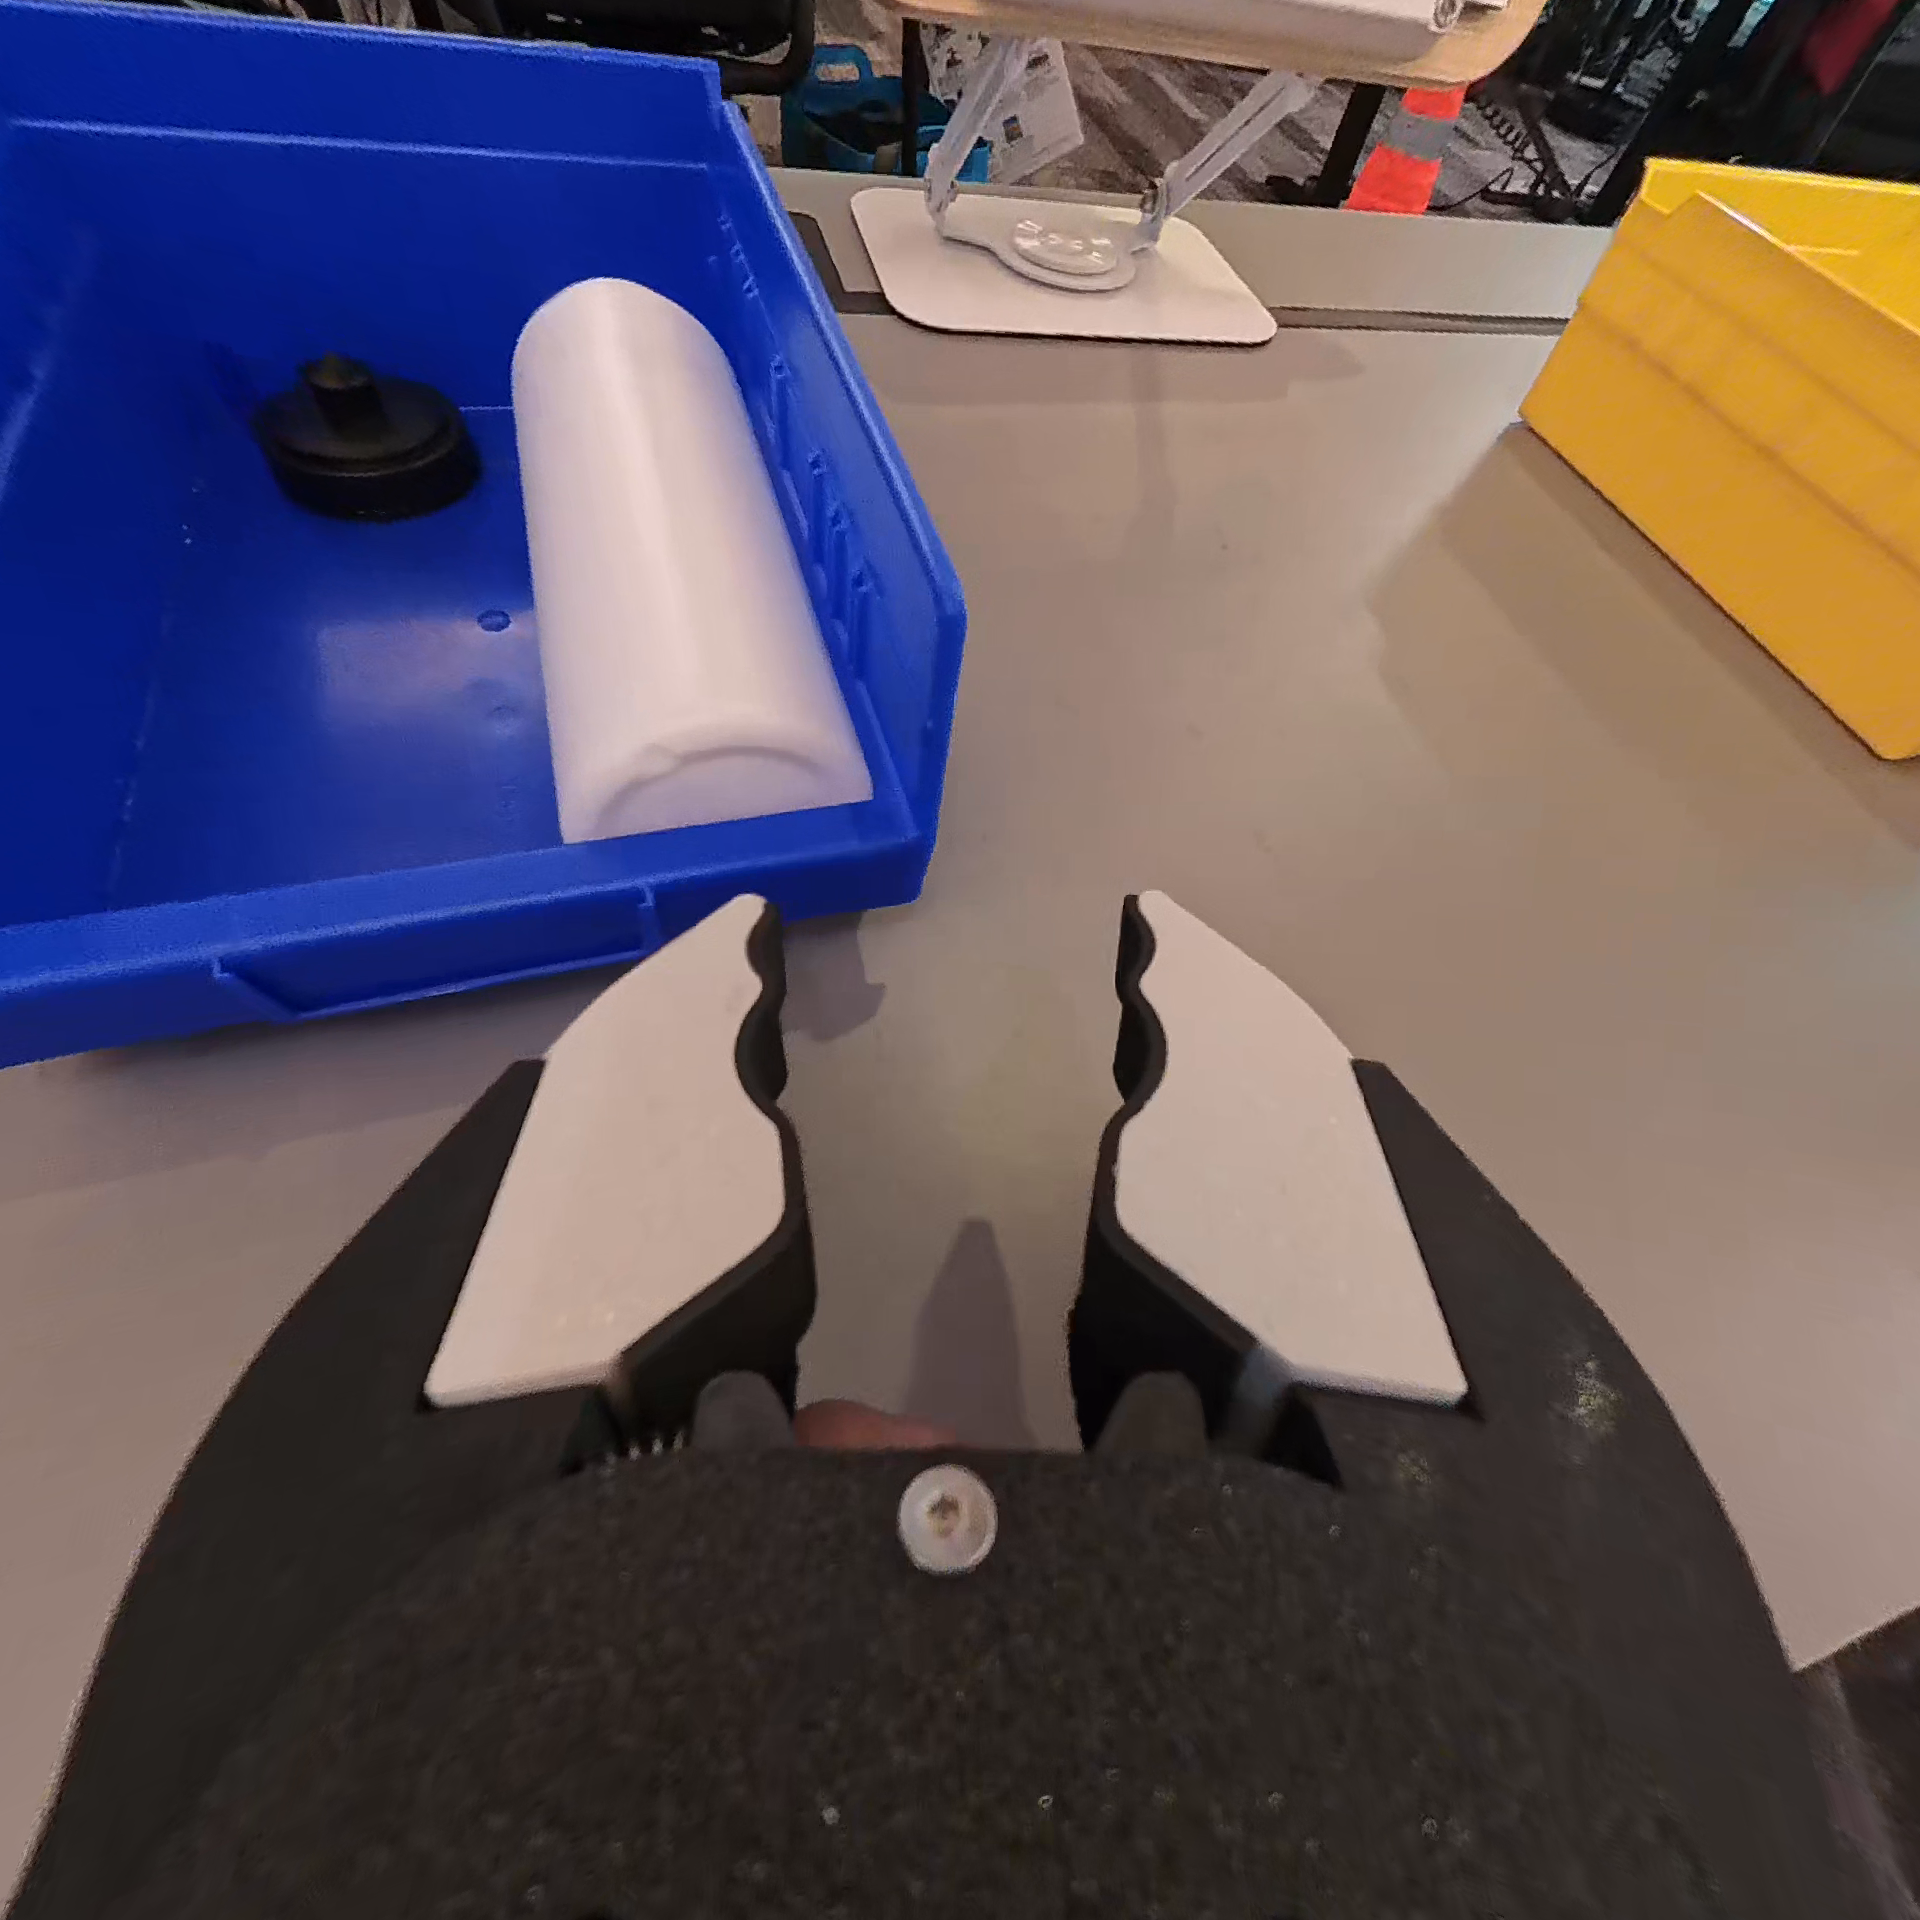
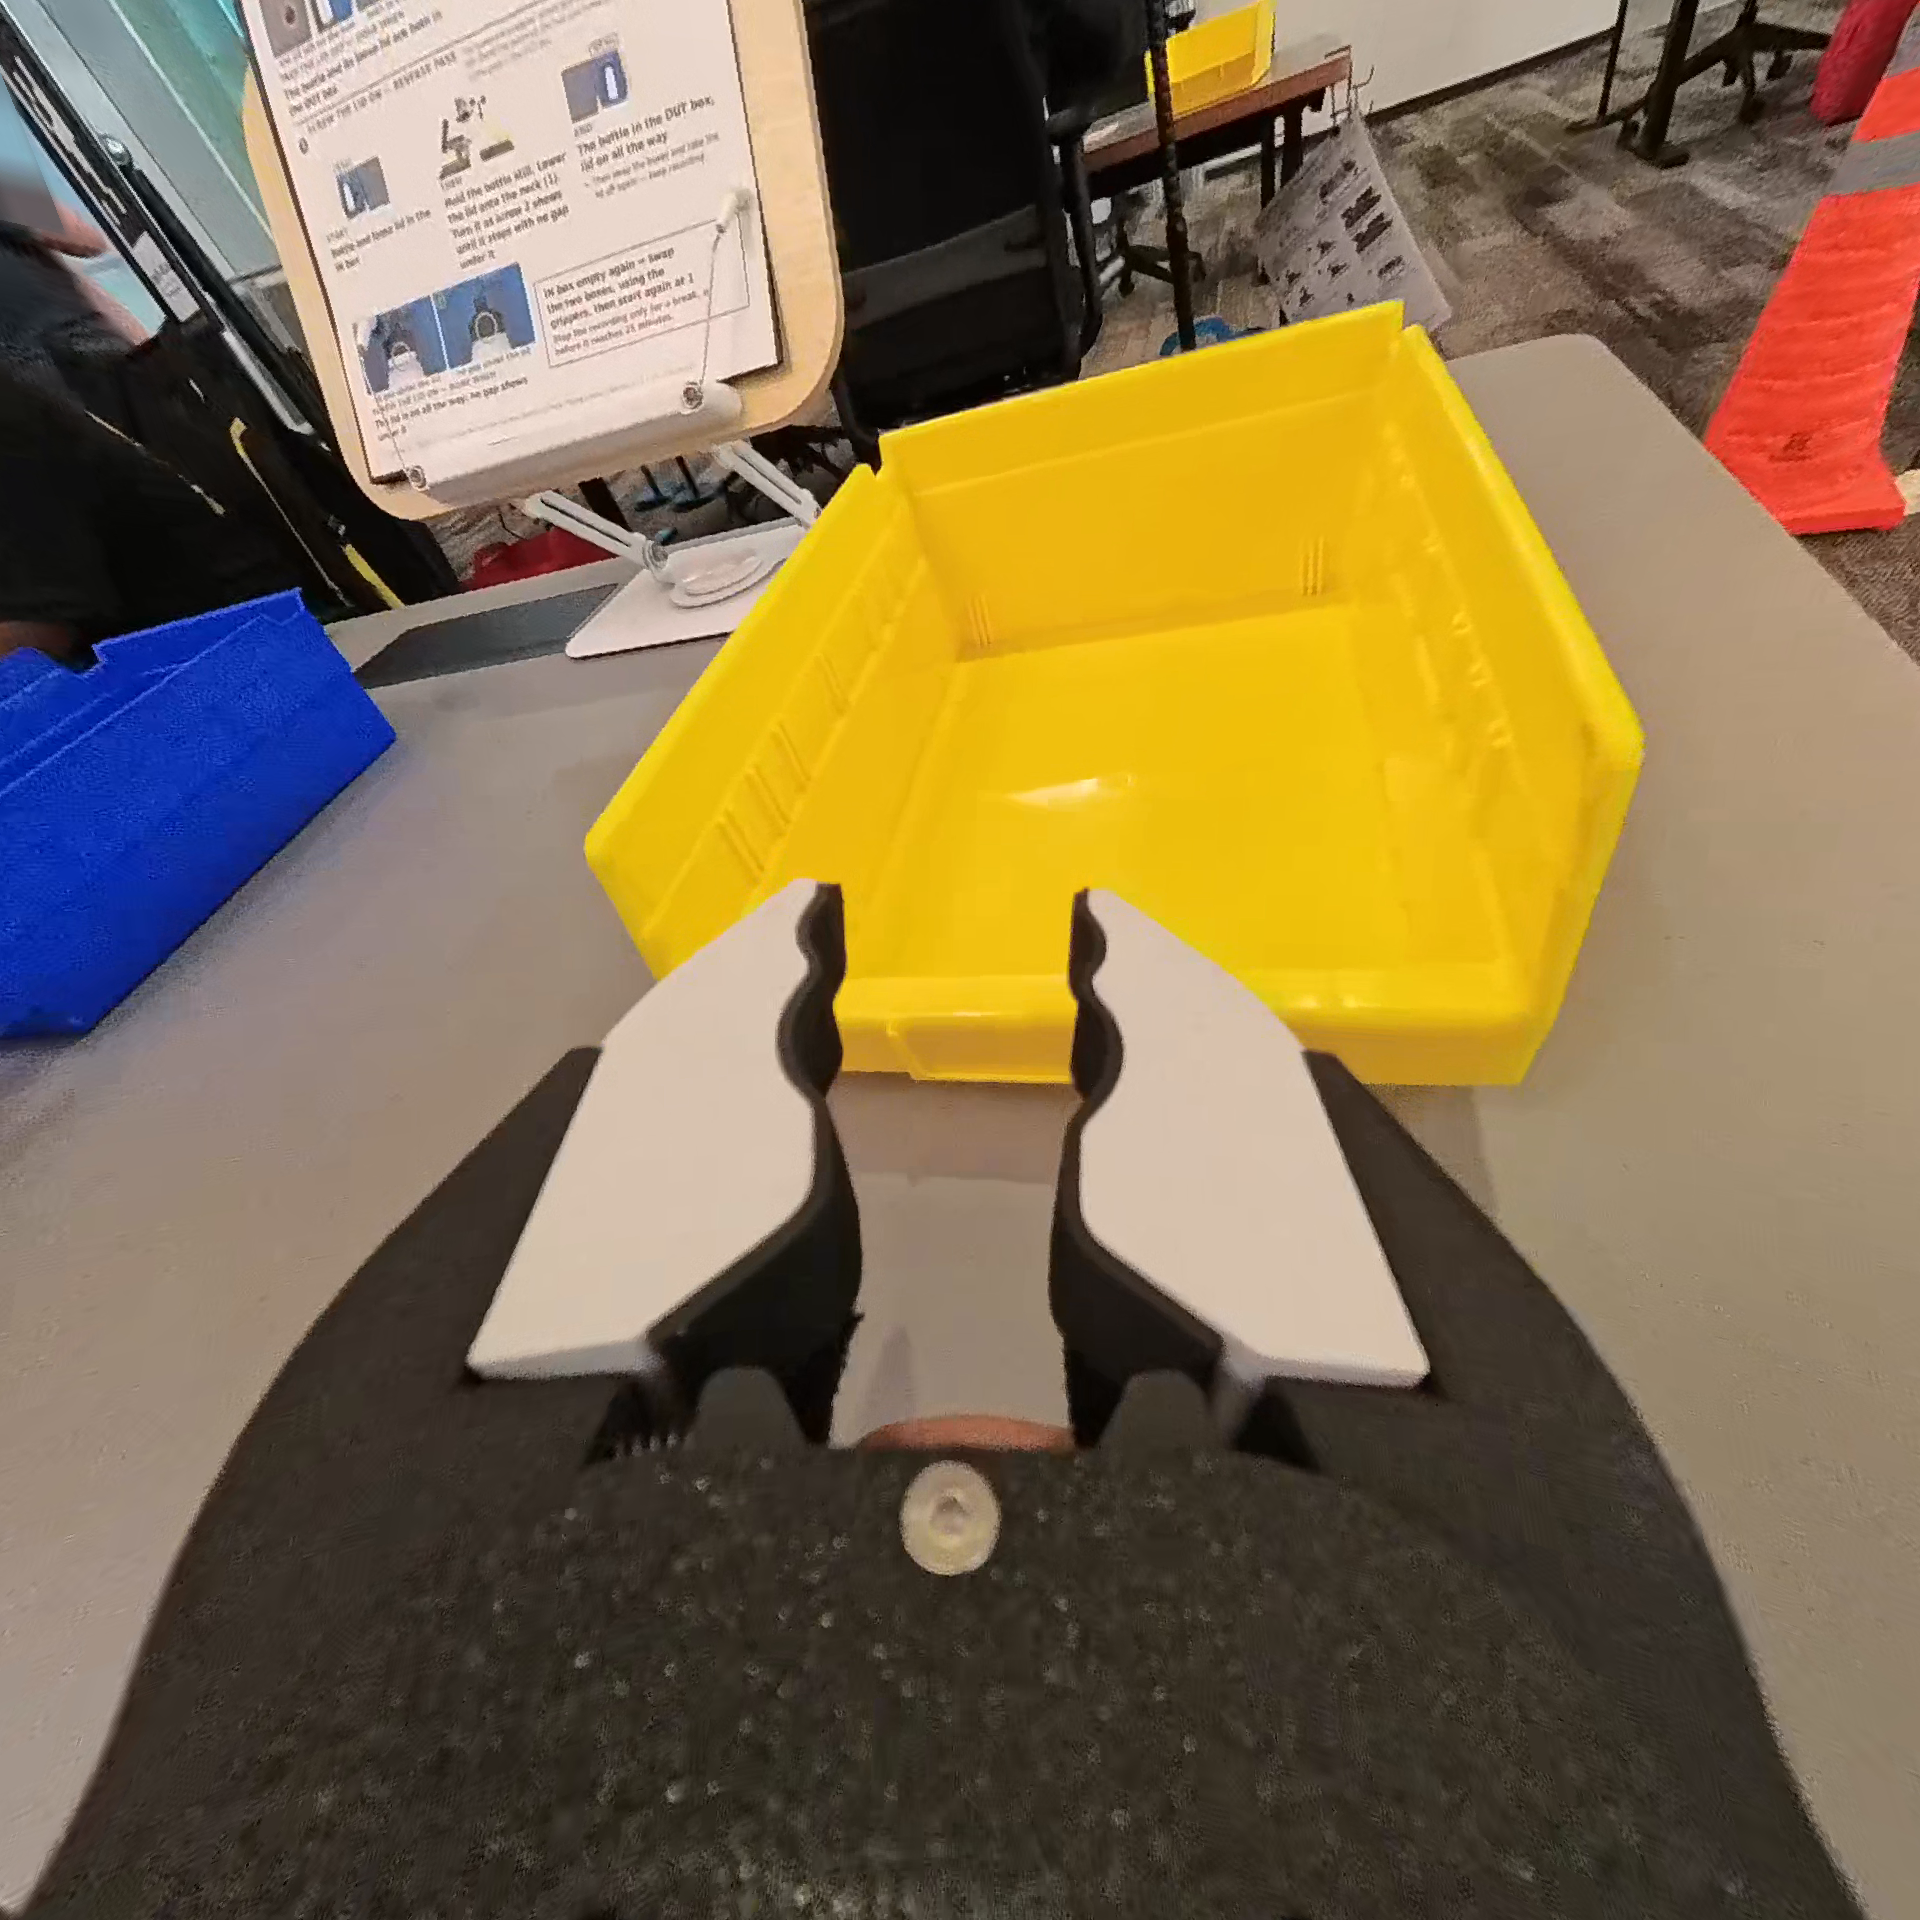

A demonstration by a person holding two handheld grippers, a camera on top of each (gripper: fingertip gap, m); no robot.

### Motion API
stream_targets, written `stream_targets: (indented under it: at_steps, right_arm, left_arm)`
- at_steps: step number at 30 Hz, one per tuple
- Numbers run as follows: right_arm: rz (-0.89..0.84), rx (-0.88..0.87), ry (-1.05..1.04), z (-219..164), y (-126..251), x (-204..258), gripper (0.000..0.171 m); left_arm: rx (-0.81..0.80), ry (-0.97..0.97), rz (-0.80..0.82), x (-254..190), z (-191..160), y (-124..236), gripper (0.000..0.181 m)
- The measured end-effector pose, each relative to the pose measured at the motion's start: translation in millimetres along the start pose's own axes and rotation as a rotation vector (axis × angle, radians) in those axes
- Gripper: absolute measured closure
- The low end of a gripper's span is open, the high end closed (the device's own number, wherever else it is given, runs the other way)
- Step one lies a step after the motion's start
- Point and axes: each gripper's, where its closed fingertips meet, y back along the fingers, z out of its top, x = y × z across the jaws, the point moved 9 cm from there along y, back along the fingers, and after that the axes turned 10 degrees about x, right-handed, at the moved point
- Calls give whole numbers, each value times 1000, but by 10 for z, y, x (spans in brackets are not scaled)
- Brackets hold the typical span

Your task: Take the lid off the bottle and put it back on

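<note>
2 bins, 1 bottle, 1 lid, both grippers spread and holding nothing.

Only in the left wrist view do we see inside the blue bin [image 1: 312, 727]: 1 white bottle [image 1: 665, 561] lying along its right wall, 1 black lid [image 1: 366, 436] off, just left of it. Only the right wrist view shows the yellow bin's [image 2: 1558, 831] interior and a stand holding a printed sheet [image 2: 520, 229] at the far side. Left gripper [image 1: 948, 914] and right gripper [image 2: 954, 909] hover over the grey table [image 1: 1247, 727].

Grey table [image 1: 1299, 727] carries three items directly: blue bin [image 1: 914, 623] at left, yellow bin [image 2: 727, 810] at right, well apart from it. White stand base plate [image 1: 1070, 301] sits at the far edge between them, beside what may be a dark mat [image 2: 488, 634].
</note>
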Motion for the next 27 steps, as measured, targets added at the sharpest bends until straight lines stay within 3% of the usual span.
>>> stream_targets:
  at_steps: [4,9,13,15,17,21,27]
  right_arm:
    - [1,1,-20,-18,-10,-27,130]
    - [12,-2,-41,-16,-7,-51,130]
    - [17,5,-43,-24,-16,-43,130]
    - [12,6,-41,-26,-14,-45,130]
    - [8,4,-49,-31,-10,-56,129]
    - [14,4,-71,-37,-10,-84,129]
    - [34,15,-79,-45,-34,-68,129]
  left_arm:
    - [22,-1,-25,60,227,71,109]
    - [150,45,-23,318,865,54,106]
    - [370,104,-23,656,1326,-427,96]
    - [548,135,-46,804,1439,-775,79]
    - [652,209,-24,961,1513,-1074,79]
    - [707,335,20,1161,1595,-1462,85]
    - [826,321,59,1134,1559,-1821,78]
